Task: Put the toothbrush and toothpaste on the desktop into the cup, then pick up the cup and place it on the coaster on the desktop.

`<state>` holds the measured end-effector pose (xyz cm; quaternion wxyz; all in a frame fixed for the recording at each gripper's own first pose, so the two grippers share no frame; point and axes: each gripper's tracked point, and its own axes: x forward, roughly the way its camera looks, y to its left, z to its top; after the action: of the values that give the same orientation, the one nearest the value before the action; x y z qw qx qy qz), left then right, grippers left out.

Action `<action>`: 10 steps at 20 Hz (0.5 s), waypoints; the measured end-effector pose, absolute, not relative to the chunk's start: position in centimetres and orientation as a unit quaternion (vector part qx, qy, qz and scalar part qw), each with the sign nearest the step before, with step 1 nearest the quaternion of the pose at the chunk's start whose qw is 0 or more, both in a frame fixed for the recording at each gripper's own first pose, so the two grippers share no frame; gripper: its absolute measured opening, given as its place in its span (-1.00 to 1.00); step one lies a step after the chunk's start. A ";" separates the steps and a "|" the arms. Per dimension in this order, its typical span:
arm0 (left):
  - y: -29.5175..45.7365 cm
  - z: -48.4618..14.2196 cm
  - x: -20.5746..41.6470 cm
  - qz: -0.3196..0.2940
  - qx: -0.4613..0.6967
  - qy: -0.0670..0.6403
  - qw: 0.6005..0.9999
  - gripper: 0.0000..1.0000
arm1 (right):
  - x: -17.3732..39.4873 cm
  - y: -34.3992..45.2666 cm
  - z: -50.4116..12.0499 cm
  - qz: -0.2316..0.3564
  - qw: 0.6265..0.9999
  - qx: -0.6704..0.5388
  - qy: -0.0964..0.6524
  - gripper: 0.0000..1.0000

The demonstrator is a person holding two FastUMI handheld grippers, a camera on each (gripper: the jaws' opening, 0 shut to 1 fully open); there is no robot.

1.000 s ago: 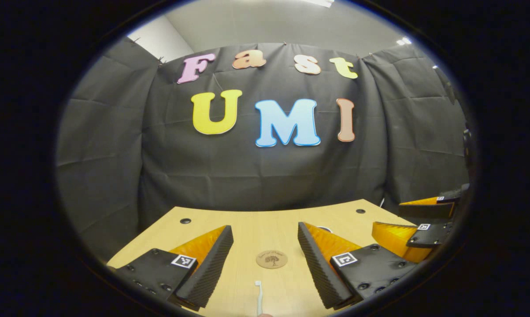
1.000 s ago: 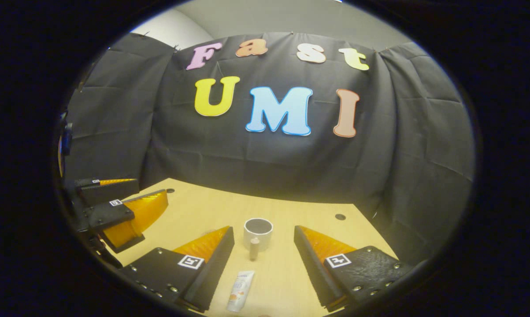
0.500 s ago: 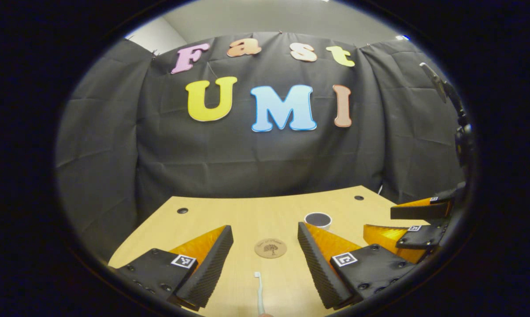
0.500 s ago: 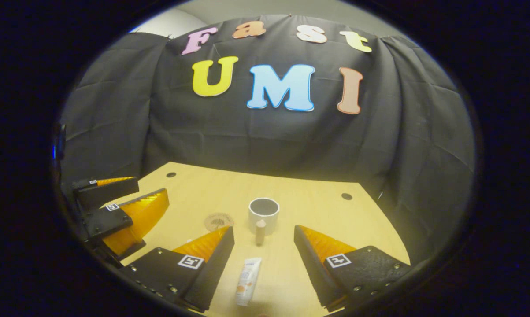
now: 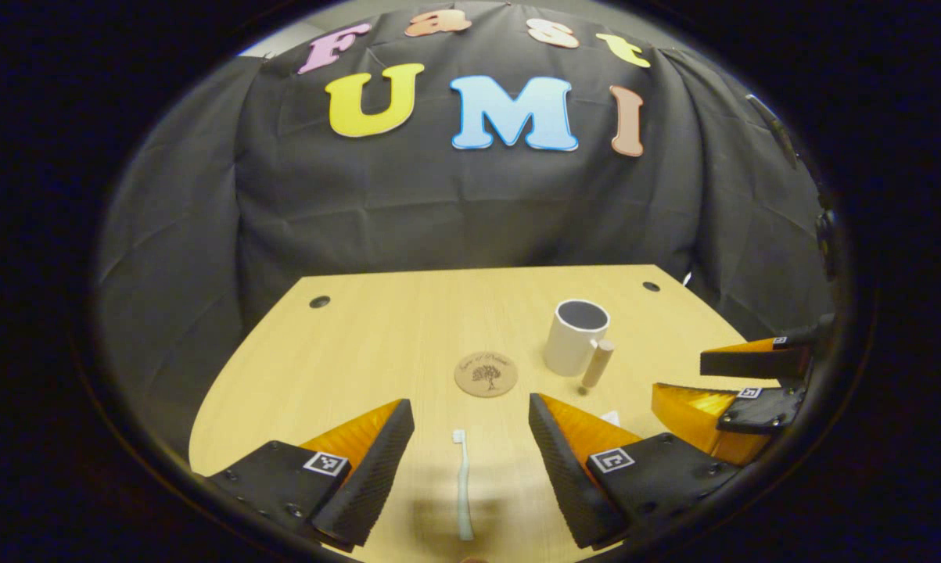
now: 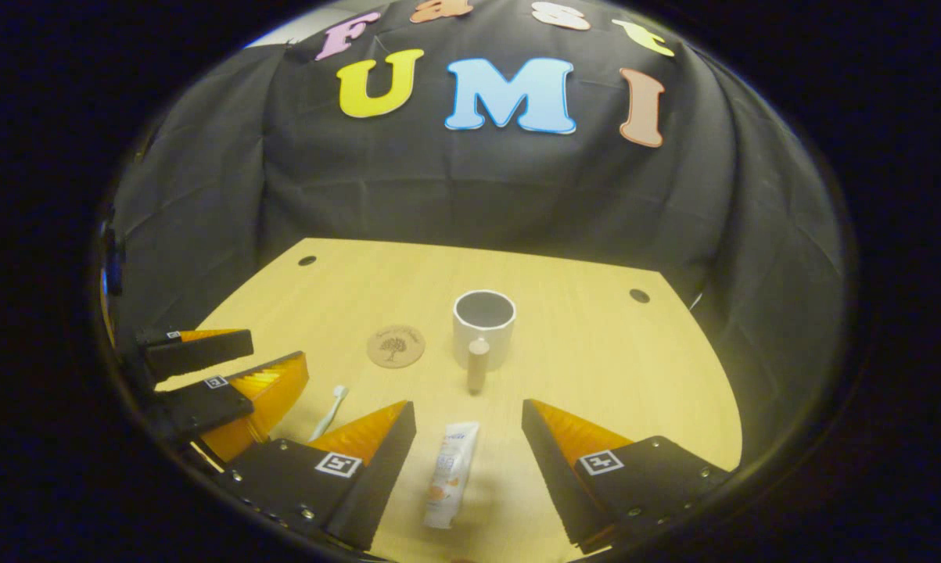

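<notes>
Wooden desk (image 5: 360, 344) is carrying everything, black cloth hanging behind it. Left gripper (image 5: 470, 426) is hovering over the near edge, fingers spread wide and holding nothing; the toothbrush (image 5: 461, 481) is lying flat on the desk between them, head pointing far. Coaster (image 5: 486, 374) is sitting just beyond the brush, and the white cup (image 5: 575, 336) is standing upright to its right, handle facing near. Right gripper (image 6: 468, 422) is likewise hanging open and empty, with the toothpaste (image 6: 450, 473) lying flat between its fingers, apart from both. In the right gripper view the cup is standing straight ahead, beyond the tube, coaster to its left, toothbrush farther left and nearer.
</notes>
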<state>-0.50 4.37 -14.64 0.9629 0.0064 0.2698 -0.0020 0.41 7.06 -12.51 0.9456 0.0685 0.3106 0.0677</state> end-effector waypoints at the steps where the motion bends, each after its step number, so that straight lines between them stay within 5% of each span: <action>1: 4.4 -15.5 -0.4 -0.004 0.004 0.285 0.959 0.92 | 0.4 7.1 -12.9 0.068 0.941 0.073 0.322 0.70; 10: 4.4 -21.2 -0.9 -0.013 -0.010 0.411 0.911 0.95 | 1.1 7.6 -16.1 0.072 0.911 0.088 0.396 0.71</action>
<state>-0.91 4.38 -21.24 0.9113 -0.0104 0.4113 -0.0133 1.10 7.64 -16.11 0.9114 0.0878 0.3955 0.0723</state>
